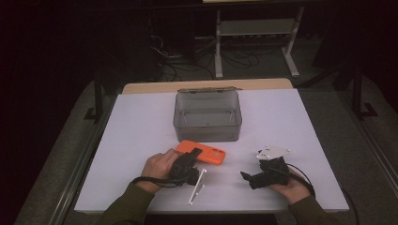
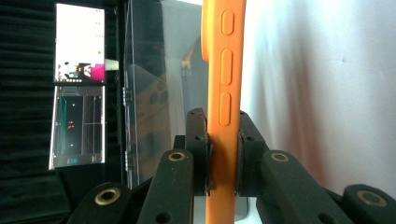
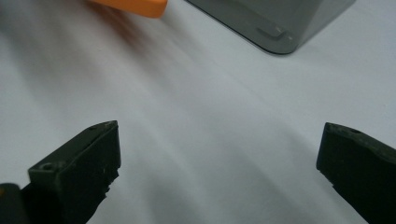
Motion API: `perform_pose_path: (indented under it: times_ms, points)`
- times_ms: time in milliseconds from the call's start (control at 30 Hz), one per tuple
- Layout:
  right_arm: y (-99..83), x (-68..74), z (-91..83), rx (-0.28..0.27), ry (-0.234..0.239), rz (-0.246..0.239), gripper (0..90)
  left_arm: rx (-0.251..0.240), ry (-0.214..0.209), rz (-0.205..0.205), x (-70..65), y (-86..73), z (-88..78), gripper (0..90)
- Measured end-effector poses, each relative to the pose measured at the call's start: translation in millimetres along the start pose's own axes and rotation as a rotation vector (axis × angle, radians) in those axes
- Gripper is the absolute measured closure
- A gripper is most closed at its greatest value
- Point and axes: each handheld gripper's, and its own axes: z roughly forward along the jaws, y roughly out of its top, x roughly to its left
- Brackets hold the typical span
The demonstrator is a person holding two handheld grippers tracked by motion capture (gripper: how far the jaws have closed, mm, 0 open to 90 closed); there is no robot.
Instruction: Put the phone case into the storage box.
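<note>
The left gripper (image 2: pixel 223 154) is pinching the orange phone case (image 2: pixel 223 84) tight by its edge. The right gripper (image 3: pixel 219 168) is hanging wide open, holding nothing.

orange phone case (image 1: pixel 206 153) – lies flat on the white table, just at 6 o'clock of the grey box (image 1: pixel 207 117), one end pinched.

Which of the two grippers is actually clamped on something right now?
The left gripper: its jaws pinch the edge of the orange phone case. The right gripper hangs open over bare white table.
</note>
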Motion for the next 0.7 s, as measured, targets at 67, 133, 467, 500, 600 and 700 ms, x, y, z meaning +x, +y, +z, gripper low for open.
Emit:
perform_pose_path:
  times_ms: [67,133,467,500,600,700]
  points:
    - [-0.6,-0.9,-0.4,-0.002,-0.002,-0.002,0.0,-0.004,-0.001,-0.007,0.8,-0.3,0.4,79.1]
    - [-1.0,-1.7,-1.8,-0.006,-0.001,0.008,0.0,-0.007,-0.003,-0.023,2.3,-0.7,0.6,79.1]
    - [-0.6,-0.6,-3.2,-0.015,0.0,-0.005,0.0,-0.036,-0.023,-0.109,9.6,-3.8,0.5,79.1]
    - [-0.7,-0.4,-3.0,-0.013,0.0,-0.006,0.0,-0.039,-0.027,-0.123,10.4,-4.2,0.3,79.1]
    - [-0.7,0.2,-2.8,-0.011,0.001,-0.012,0.0,-0.045,-0.03,-0.144,12.6,-5.0,0.1,79.1]
    - [-0.3,0.3,-3.3,-0.015,0.0,-0.013,0.0,-0.05,-0.042,-0.168,13.9,-5.9,0.3,79.1]
